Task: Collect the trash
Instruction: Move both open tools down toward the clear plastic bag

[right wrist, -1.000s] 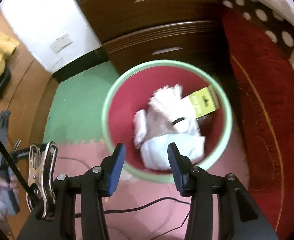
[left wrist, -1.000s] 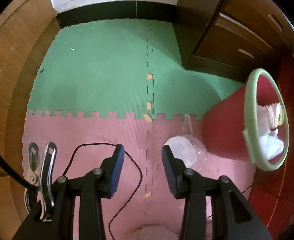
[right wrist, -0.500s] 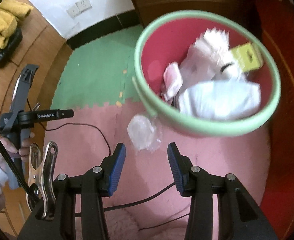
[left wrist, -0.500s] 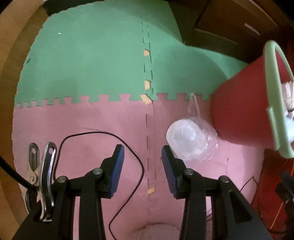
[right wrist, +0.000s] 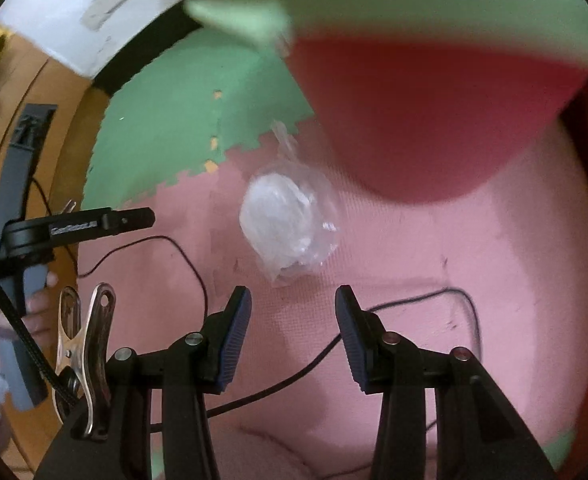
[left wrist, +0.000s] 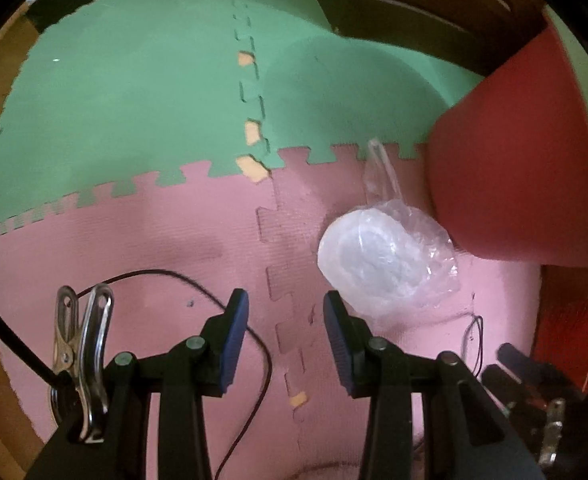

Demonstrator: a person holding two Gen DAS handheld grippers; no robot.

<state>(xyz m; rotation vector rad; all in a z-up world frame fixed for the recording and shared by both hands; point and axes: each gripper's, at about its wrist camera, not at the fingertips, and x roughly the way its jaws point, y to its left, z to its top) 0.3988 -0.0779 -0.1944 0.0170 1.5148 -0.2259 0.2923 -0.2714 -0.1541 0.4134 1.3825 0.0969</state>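
A crumpled clear plastic bag (left wrist: 386,258) with something white inside lies on the pink floor mat, right beside the red trash bin (left wrist: 518,168). My left gripper (left wrist: 286,320) hangs open just below and left of the bag, nothing between its blue pads. In the right wrist view the same bag (right wrist: 286,224) lies a little ahead of my right gripper (right wrist: 293,320), which is also open and empty. The red bin (right wrist: 422,120) with its pale green rim looms close above. The left gripper's black body (right wrist: 82,226) and the hand holding it show at the left.
Green and pink foam puzzle mats (left wrist: 134,92) cover the floor. Thin black cables (left wrist: 214,300) loop over the pink mat near both grippers. A dark wooden dresser (left wrist: 434,4) stands behind the bin, a red carpet (left wrist: 566,320) lies at right, wood flooring at left.
Both grippers have sunk toward the floor. The bag now looks larger and nearer in both views. The right wrist view dropped from looking into the bin to looking at its outer wall.
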